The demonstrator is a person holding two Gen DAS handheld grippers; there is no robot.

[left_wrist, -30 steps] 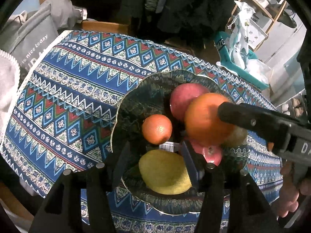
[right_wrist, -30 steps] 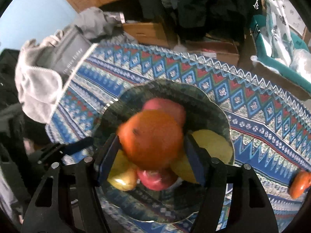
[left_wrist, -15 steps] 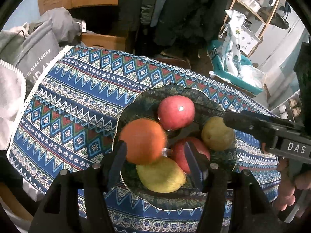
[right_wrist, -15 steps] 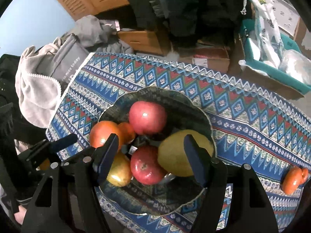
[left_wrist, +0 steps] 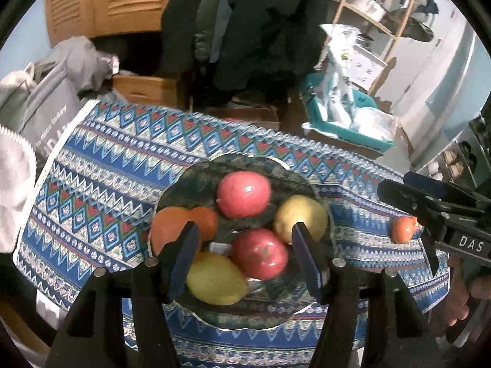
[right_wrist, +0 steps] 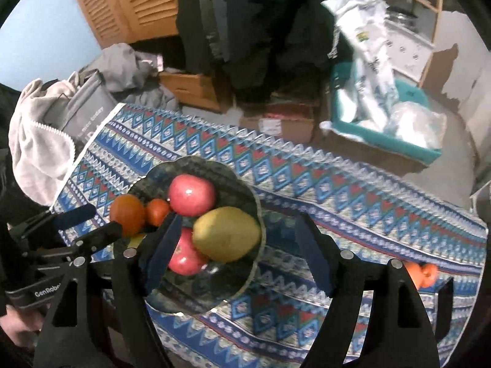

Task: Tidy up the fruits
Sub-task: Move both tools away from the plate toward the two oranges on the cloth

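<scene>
bowl (left_wrist: 196,178): six fruits inside
stray orange (left_wrist: 404,229): on cloth, right of bowl
left gripper (left_wrist: 245,256): apart, empty
right gripper (right_wrist: 236,253): opening, empty

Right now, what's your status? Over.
Both hand-held grippers empty, left open, right opening. Six fruits in bowl. One orange fruit left on cloth. Nothing blocking.

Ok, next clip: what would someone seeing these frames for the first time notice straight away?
The dark, scallop-edged patterned bowl in the middle of the blue zigzag-patterned tablecloth, heaped with red apples, yellow pears and oranges. Next, one small orange fruit lying alone on the cloth near the table's right end. Both hand-held grippers, left and right, hang empty above the bowl, the right one's jaws opening.
</scene>
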